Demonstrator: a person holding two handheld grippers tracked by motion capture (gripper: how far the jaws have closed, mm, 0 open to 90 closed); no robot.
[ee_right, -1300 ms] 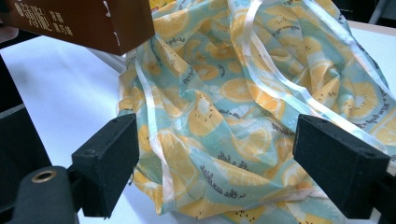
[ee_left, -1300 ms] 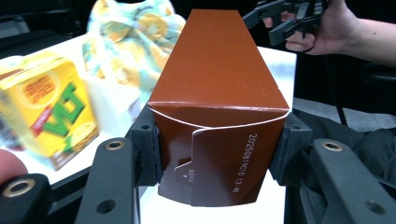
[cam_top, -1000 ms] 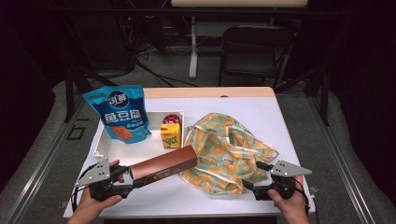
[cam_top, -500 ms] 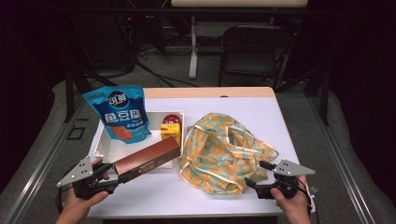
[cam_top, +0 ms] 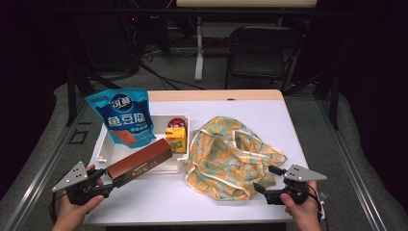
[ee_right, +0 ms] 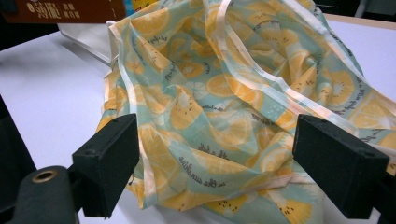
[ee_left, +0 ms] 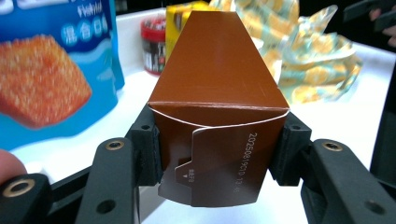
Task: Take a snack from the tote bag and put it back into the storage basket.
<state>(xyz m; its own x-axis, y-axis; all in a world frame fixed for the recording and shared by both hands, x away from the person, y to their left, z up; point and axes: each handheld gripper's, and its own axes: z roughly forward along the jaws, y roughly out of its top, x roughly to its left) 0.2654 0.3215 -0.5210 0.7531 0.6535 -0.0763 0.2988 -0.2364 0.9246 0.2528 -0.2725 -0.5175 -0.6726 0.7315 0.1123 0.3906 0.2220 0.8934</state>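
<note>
Left jaws: the left gripper is clamped on the near end of the brown box, pads pressing both side faces.
Right jaws: the right gripper stands wide apart at the near edge of the bag, holding nothing; it has kept its place.
Change: the box has been drawn left and toward the person over the last second, clear of the bag; its far end now lies over the tray front rim.
Meaning: the box looks to be on its way out, with the bag waiting open-side up.
Edges: the left hand is near the table front-left corner, with little room left.
Open room: bare tabletop between box and bag; pouch and carton crowd the tray.
</note>
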